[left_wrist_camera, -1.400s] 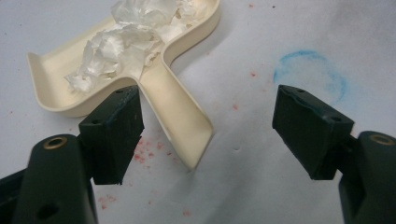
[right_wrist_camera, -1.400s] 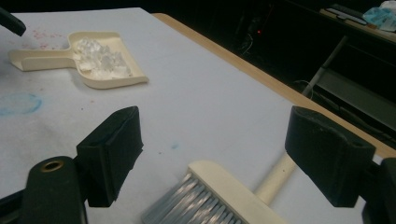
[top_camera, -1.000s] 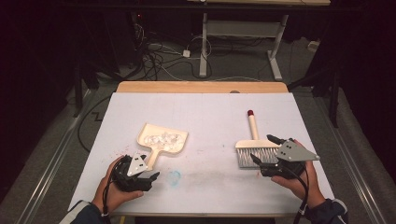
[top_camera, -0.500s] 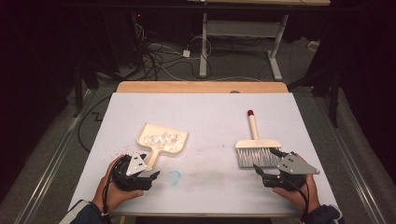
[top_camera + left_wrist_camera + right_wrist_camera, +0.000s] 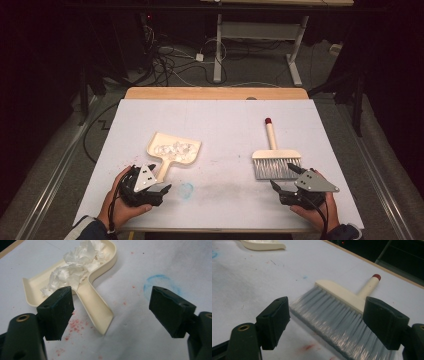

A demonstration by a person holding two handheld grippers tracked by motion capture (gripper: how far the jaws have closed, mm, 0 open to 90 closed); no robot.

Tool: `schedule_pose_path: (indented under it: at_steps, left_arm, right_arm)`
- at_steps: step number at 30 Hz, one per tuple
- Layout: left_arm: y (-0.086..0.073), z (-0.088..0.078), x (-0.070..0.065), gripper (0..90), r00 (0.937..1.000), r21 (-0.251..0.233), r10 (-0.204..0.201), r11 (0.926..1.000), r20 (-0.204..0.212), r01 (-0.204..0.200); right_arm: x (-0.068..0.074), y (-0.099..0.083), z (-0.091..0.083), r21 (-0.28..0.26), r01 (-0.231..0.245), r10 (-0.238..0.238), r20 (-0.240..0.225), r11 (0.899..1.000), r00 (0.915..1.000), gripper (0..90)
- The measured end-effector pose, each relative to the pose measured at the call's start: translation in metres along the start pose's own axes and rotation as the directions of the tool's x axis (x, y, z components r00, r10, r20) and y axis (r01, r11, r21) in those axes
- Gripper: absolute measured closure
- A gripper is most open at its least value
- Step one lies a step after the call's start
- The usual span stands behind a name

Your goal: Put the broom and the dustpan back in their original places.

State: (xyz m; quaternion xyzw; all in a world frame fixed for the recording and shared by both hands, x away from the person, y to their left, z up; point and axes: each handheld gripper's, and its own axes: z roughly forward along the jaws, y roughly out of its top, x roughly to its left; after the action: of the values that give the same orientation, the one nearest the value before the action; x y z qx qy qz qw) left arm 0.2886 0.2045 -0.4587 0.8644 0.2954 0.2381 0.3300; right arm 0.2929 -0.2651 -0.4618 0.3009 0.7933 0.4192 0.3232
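Observation:
A cream dustpan holding crumpled white paper scraps lies left of centre on the white table, its handle toward me. My left gripper rests just behind that handle. Its jaws have just been opening, and in the left gripper view the handle end lies between them, touched by neither. A hand brush with grey bristles and a red-tipped handle lies at the right. My right gripper is open just short of the bristles, pointing at them.
A blue ring mark and red specks stain the sheet near the left gripper. The table's wooden far edge borders a dark floor with cables and a desk frame. Both hands sit near the front edge.
My right gripper has sunk and drawn back toward the near edge, now sitting just before the brush bristles. The left hand has kept its place by the dustpan handle.

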Motion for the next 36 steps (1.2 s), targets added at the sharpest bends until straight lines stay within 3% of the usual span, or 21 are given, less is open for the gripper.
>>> schedule_pose_path:
  at_steps: [6, 14, 21, 36]
  left_arm:
    - [0.0004, 0.0017, 0.0001, 18.5, 1.0000, 0.007, 0.000, 1.0000, -0.008, 0.000]
    - [0.0006, 0.0044, -0.0008, 18.5, 1.0000, 0.021, 0.003, 0.9998, -0.005, -0.003]
    - [0.0003, 0.0047, -0.0005, 18.5, 1.0000, 0.026, 0.005, 0.9996, -0.006, -0.005]
    - [0.0016, 0.0096, -0.0009, 18.5, 0.9999, 0.045, 0.011, 0.9989, -0.006, -0.011]
  right_arm:
    - [-0.0018, 0.0039, -0.0031, -0.021, -0.030, 0.030, -0.008, 0.999, 0.9995, 21.7]
    - [0.0006, 0.0047, -0.0032, -0.009, 0.017, -0.016, 0.019, 1.000, 0.9997, 21.6]
    - [0.0012, 0.0050, -0.0029, -0.008, 0.016, -0.016, 0.000, 1.000, 0.9999, 21.2]
    - [0.0034, 0.0052, -0.0011, 0.004, 0.035, -0.035, 0.005, 0.999, 0.9994, 21.2]
